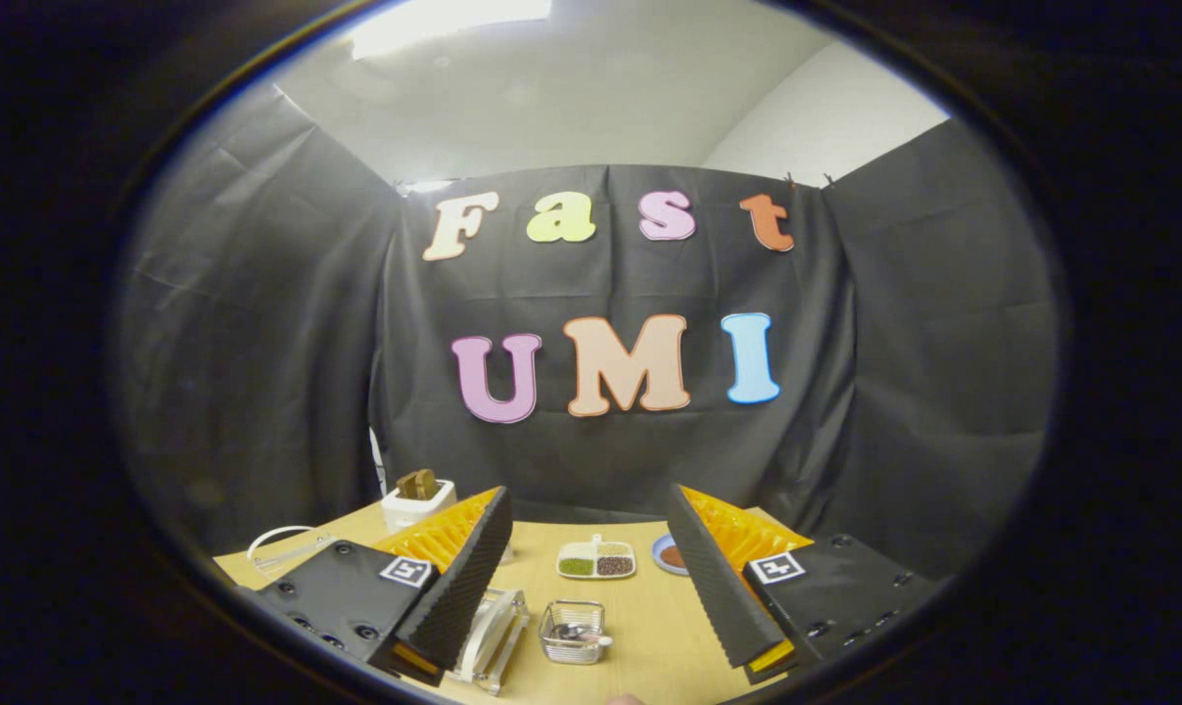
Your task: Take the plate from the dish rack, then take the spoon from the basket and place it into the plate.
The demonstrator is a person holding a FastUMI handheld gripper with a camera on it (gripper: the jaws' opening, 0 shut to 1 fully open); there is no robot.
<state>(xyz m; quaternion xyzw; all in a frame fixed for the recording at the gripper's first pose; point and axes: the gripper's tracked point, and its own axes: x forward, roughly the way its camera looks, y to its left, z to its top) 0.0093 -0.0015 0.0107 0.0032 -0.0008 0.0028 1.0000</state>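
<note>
From my remote seat, the tongs (591, 578) hang spread wide above the worktop (649, 627), pinching nothing. At ten o'clock of them sits a white cup (416, 503) holding something brown. The dish rack (493, 636) with the plate (485, 627) stands against the left finger (458, 587); the wire basket (573, 632) holding the spoon (583, 634) lies between the fingers, a divided dish (596, 561) at twelve o'clock beyond it.

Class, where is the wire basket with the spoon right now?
In the gripper view, the wire basket sits on the table between the open hand-held gripper's fingers, right of the dish rack, nearer than the divided dish.
</note>
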